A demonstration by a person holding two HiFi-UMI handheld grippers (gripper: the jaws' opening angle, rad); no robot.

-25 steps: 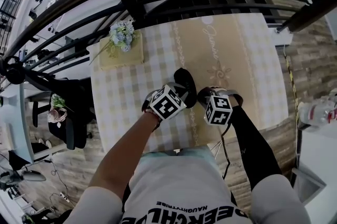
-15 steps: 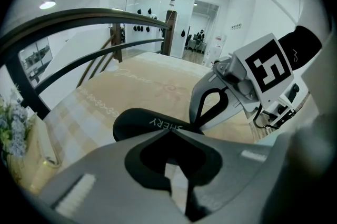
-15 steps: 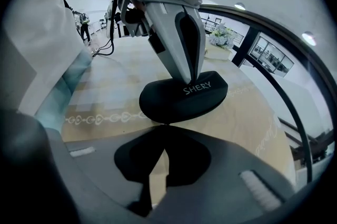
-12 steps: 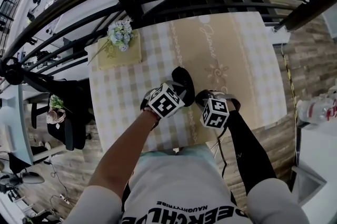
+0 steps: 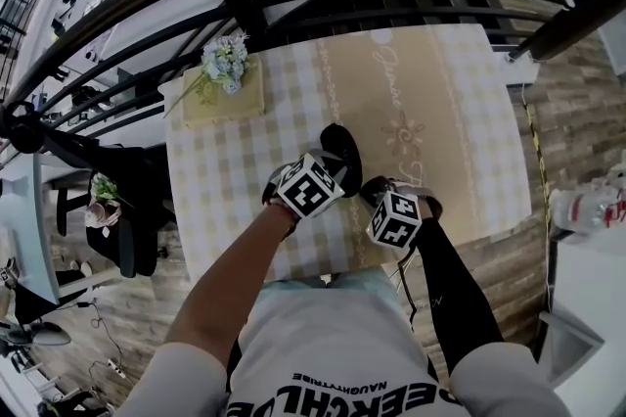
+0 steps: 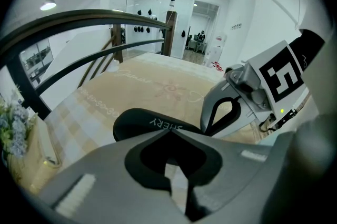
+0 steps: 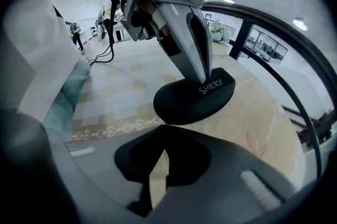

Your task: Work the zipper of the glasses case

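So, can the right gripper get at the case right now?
Likely yes. The right gripper has its shut tips at the near edge of the case, with nothing between; the left gripper rests on top, clear of that edge.

Blk oval glasses case [image 5: 342,151], white "SHERY" print on top, lies flat, lid down, approx mid-bench [image 5: 460,92], nearer its front edge.

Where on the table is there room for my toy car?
Bare: the beige runner beyond the glasses case, and the checked cloth between the flower box and the near edge. Crowded: around the case, where left gripper and right gripper meet.
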